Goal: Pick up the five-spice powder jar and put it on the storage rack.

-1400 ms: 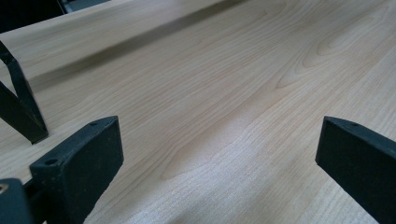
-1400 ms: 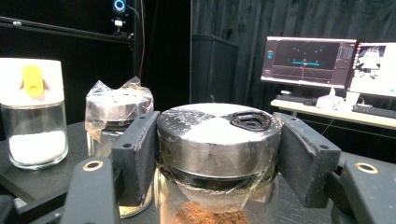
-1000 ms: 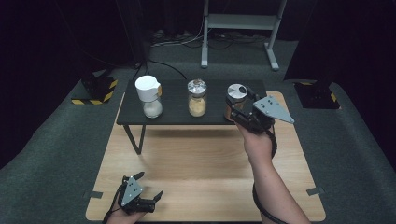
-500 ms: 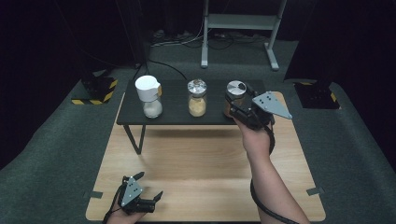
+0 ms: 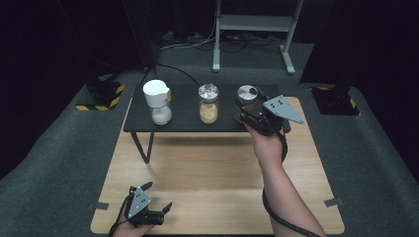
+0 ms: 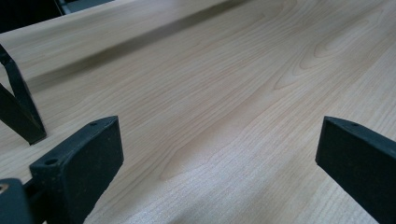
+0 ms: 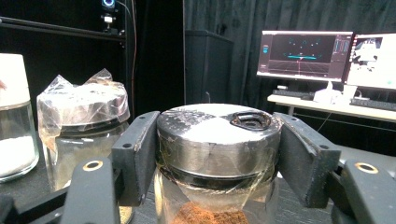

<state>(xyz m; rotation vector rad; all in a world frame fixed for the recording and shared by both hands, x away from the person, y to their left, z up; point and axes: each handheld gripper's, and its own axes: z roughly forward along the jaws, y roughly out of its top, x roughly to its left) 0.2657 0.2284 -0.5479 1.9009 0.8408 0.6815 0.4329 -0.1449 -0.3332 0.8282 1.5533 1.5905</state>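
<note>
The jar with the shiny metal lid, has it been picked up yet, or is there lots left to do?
Done: the right gripper is shut on the silver metal lid of the glass jar of brown powder. In hand: just that grip; the jar looks still on the black shelf, beside the foil-topped jar and white-capped jar. Left: probably lifting or twisting it. The left gripper waits open over the wooden table.

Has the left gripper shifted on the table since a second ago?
No. In the high view the left gripper sits at the same spot near the wooden table's near edge, below the black shelf's leg, with its jaws open.
</note>
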